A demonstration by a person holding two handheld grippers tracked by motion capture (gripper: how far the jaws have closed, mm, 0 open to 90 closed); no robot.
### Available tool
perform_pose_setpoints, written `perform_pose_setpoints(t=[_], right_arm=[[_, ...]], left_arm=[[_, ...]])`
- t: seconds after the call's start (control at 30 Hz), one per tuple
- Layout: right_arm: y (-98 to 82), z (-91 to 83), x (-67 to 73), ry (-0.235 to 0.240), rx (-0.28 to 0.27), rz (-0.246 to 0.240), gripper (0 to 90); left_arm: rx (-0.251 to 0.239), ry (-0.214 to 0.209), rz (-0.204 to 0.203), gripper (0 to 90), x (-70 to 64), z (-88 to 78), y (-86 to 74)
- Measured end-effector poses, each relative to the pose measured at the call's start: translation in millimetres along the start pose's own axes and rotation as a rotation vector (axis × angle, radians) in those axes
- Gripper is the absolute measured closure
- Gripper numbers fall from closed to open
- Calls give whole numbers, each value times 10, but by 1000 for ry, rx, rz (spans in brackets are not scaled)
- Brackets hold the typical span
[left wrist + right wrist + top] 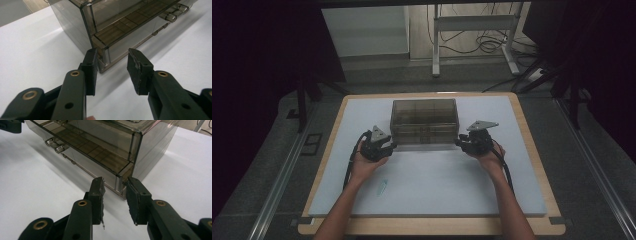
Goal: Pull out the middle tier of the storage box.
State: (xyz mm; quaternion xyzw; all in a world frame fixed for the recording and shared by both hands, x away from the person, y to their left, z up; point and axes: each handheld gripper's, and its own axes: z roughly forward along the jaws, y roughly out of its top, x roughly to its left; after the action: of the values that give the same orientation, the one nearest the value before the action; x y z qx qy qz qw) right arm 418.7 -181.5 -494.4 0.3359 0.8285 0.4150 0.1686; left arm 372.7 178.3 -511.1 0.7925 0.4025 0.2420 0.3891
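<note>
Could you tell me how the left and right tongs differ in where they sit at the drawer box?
The left tongs straddle the drawer box's front left corner; the right tongs straddle its front right corner. Both are open and level with the lower drawer.

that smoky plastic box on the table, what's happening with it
A person holds a gripper in each hand at the front bottom corners of a smoky clear drawer box on the white table. The left gripper and right gripper each straddle a corner with jaws open, not clamped. The drawers look closed.
</note>
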Motion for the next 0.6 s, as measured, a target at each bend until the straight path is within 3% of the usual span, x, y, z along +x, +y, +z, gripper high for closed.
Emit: perform_pose_setpoints(t=[0.27,0.6], right_arm=[[-4,8,-20,3,-4,-5,702],[-18,50,-22,5,-4,-13,757]], left_arm=[[3,-10,0,677,3,52,-14],[3,11,17,746,-13,65,-21]])
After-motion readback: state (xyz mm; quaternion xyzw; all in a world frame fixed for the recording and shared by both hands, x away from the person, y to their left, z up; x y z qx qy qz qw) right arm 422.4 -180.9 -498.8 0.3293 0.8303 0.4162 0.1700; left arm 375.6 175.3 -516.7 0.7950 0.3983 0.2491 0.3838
